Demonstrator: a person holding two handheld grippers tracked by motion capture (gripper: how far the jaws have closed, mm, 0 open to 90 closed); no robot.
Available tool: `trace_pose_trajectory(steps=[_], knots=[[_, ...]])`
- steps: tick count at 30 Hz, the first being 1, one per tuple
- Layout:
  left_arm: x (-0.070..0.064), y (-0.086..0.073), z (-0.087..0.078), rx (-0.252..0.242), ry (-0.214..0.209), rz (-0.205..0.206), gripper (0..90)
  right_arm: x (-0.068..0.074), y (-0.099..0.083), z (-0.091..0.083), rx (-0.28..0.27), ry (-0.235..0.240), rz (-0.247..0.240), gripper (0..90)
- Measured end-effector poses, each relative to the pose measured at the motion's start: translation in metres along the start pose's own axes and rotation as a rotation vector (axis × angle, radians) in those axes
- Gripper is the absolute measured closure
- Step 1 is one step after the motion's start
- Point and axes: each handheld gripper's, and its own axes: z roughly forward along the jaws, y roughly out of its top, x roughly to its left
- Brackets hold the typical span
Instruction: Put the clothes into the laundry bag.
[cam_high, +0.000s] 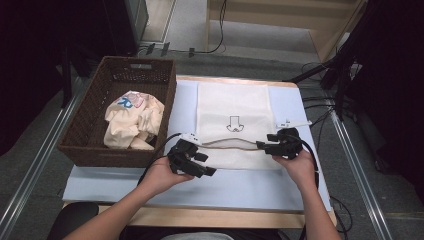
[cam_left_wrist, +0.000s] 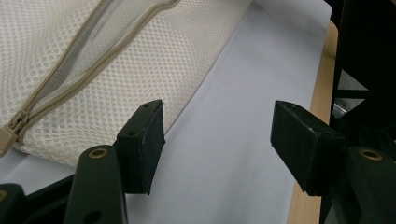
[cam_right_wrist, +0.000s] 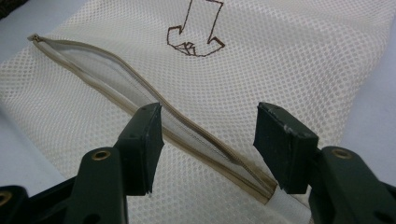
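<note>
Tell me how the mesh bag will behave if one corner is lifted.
The mesh bag lies flat and thin on the table, so it will probably droop limply, not hold its shape. Its open weave suggests it is light for its size. The zipper gapes open, so a single pinch may catch just one layer; both tongs, left and right, are open.

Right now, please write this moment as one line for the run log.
left gripper: open, beside mesh bag | right gripper: open, over zipper | zipper: open | basket: holds cloth
</note>
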Motion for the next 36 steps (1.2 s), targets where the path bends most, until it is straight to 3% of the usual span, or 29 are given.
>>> trace_pose_trajectory(steps=[15, 21, 29, 36], knots=[[-0.010, 0.006, -0.008, 0.021, -0.009, 0.017, 34.2, -0.001, 0.000, 0.001, 0.009, -0.002, -0.001, 42.5], [-0.015, 0.012, -0.019, 0.030, 0.008, 0.025, 33.1, 0.000, 0.002, 0.002, 0.009, -0.009, -0.001, 41.7], [-0.021, 0.020, -0.037, 0.043, 0.027, 0.001, 32.2, 0.000, 0.004, 0.005, 0.011, -0.005, -0.013, 41.6], [-0.032, 0.027, -0.052, 0.039, 0.043, 0.027, 32.2, 0.002, 0.007, 0.007, 0.018, -0.004, -0.027, 41.6]])
